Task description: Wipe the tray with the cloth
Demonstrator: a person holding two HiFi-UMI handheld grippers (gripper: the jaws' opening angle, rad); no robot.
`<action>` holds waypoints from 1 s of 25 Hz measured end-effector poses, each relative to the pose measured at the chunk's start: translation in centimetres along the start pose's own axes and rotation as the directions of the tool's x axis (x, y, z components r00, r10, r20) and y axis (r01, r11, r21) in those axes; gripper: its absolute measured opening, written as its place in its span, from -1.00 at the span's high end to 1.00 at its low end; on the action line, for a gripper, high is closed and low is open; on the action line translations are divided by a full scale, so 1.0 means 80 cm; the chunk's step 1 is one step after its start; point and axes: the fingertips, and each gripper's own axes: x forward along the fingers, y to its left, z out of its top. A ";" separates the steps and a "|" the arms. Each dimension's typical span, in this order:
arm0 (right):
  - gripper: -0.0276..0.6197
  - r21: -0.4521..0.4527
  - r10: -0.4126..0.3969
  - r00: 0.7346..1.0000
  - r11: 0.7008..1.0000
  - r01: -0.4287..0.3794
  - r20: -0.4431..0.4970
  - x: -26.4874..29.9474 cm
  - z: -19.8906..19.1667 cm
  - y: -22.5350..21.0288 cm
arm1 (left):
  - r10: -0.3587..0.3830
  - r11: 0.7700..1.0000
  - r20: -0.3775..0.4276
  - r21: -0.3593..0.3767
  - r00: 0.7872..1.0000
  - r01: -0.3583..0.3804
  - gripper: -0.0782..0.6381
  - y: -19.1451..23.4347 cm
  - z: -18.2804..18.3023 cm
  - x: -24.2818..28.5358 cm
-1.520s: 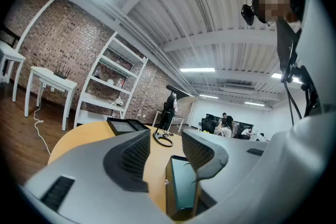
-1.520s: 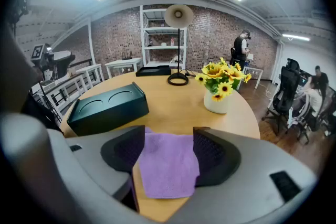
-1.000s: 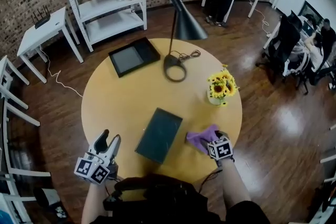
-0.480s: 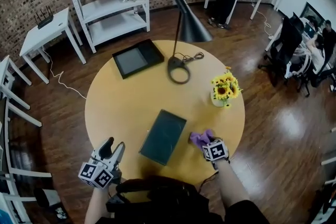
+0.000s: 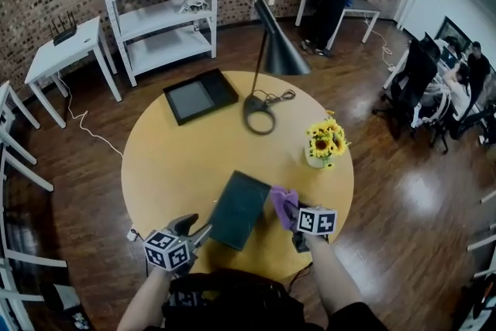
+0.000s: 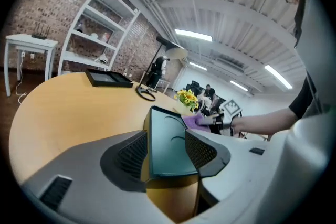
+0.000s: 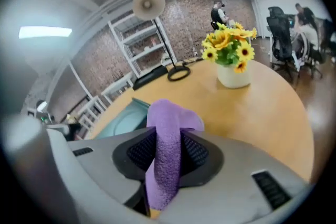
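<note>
While the round wooden desk point(image 5: 170, 159) carries several things, the dark teal tray point(image 5: 239, 209) is the one both tools meet at, lying flat near the person's edge with one short end toward them. Beyond the tray's far end stands a black lamp point(image 5: 273, 50) with its ring base on the desk, and farther off on the left lies a black flat frame point(image 5: 200, 95). To the right of the tray's far end sits a small white pot of sunflowers point(image 5: 325, 139). The left tool point(image 5: 195, 227) lies low at the tray's near left corner, pointing across it. Its jaws stand well apart, and the left gripper view shows the tray's near end in the gap between them, though whether the pads touch the rim I cannot tell. The right tool point(image 5: 294, 219) is at the tray's right long side, angled down toward it. Its jaws have just been closing, and they now pinch the purple cloth point(image 5: 282, 204) between the pads. A folded hump of cloth sticks out past the tips, just beside the tray's right edge near its far corner. Whether the cloth touches the tray there cannot be made out.
</note>
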 end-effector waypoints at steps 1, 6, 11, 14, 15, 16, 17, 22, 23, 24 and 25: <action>0.58 0.023 0.045 0.998 0.999 -0.046 0.044 -0.001 0.018 0.017 | -0.010 1.000 -0.030 0.008 0.999 0.010 0.16 -0.005 -0.008 0.008; 0.57 0.073 0.072 0.978 0.993 -0.088 0.194 0.006 0.069 0.047 | -0.040 0.997 -0.125 0.059 0.991 0.048 0.16 -0.022 -0.029 0.026; 0.57 0.402 0.024 0.958 0.905 -0.143 0.287 0.031 0.069 0.025 | -0.066 0.993 -0.187 0.079 0.980 0.082 0.16 -0.016 -0.047 0.029; 0.55 0.575 0.054 0.939 0.779 -0.252 0.339 0.052 0.047 0.031 | -0.108 0.989 -0.220 0.076 0.969 0.128 0.14 -0.023 -0.058 0.030; 0.55 0.614 0.046 0.922 0.733 -0.292 0.384 0.052 0.044 0.032 | -0.119 0.987 -0.224 0.076 0.967 0.139 0.13 -0.025 -0.059 0.029; 0.55 0.639 0.035 0.904 0.695 -0.329 0.426 0.051 0.041 0.032 | -0.132 0.986 -0.225 0.075 0.965 0.152 0.13 -0.026 -0.059 0.028; 0.55 0.650 0.029 0.886 0.669 -0.361 0.462 0.050 0.040 0.033 | -0.146 0.983 -0.227 0.073 0.963 0.166 0.13 -0.026 -0.058 0.026; 0.55 0.615 0.009 0.829 0.666 -0.423 0.560 0.046 0.040 0.026 | -0.228 0.965 -0.249 0.069 0.941 0.252 0.16 -0.028 -0.055 0.025; 0.55 0.640 -0.015 0.816 0.629 -0.441 0.578 0.046 0.036 0.024 | -0.239 0.962 -0.252 0.070 0.938 0.264 0.16 -0.028 -0.056 0.025; 0.55 0.670 -0.045 0.804 0.581 -0.462 0.593 0.047 0.030 0.020 | -0.247 0.959 -0.253 0.075 0.935 0.274 0.17 -0.028 -0.057 0.024; 0.55 0.695 -0.071 0.796 0.539 -0.476 0.601 0.048 0.023 0.016 | -0.252 0.956 -0.255 0.086 0.933 0.282 0.21 -0.028 -0.058 0.024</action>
